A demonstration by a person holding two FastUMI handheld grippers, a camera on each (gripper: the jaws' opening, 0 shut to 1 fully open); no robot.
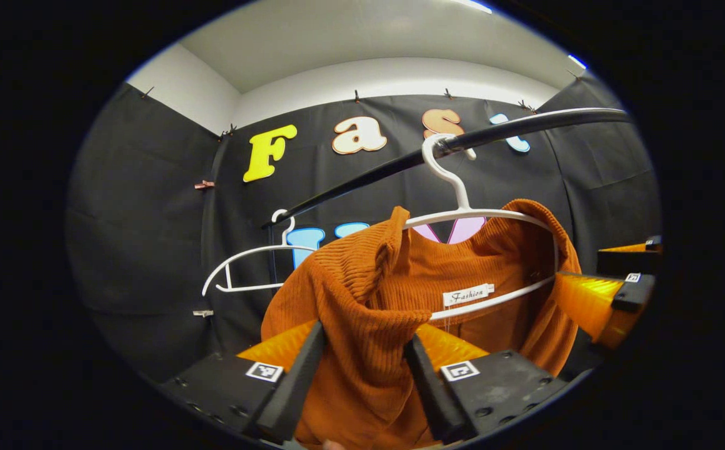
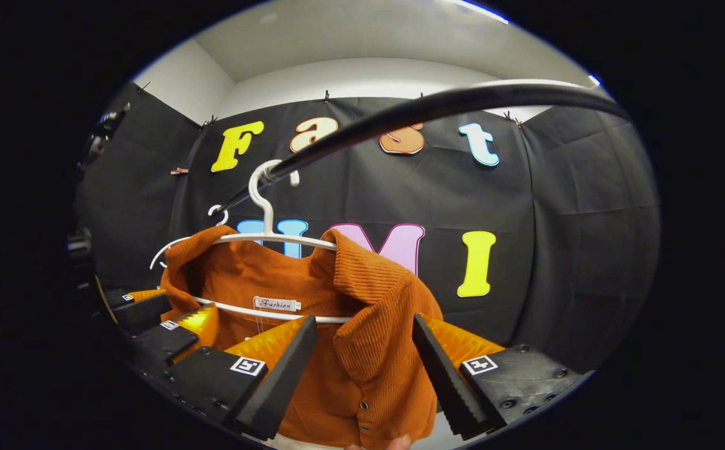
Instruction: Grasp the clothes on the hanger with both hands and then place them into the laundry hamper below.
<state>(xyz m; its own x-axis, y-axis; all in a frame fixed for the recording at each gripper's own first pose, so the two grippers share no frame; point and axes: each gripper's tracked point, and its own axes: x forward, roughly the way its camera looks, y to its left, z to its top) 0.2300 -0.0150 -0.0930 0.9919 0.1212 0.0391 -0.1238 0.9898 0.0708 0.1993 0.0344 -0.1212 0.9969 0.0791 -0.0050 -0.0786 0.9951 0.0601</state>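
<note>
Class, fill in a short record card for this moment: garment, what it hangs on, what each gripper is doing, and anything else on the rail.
garment: orange ribbed knit top, collar label showing
support: white plastic hanger hooked over the black rail
left gripper: open, fingers either side of one shoulder fold
right gripper: open, fingers either side of the other shoulder, not pressing
also on rail: empty white hanger
task stage: top not yet gripped, on its hanger
</note>
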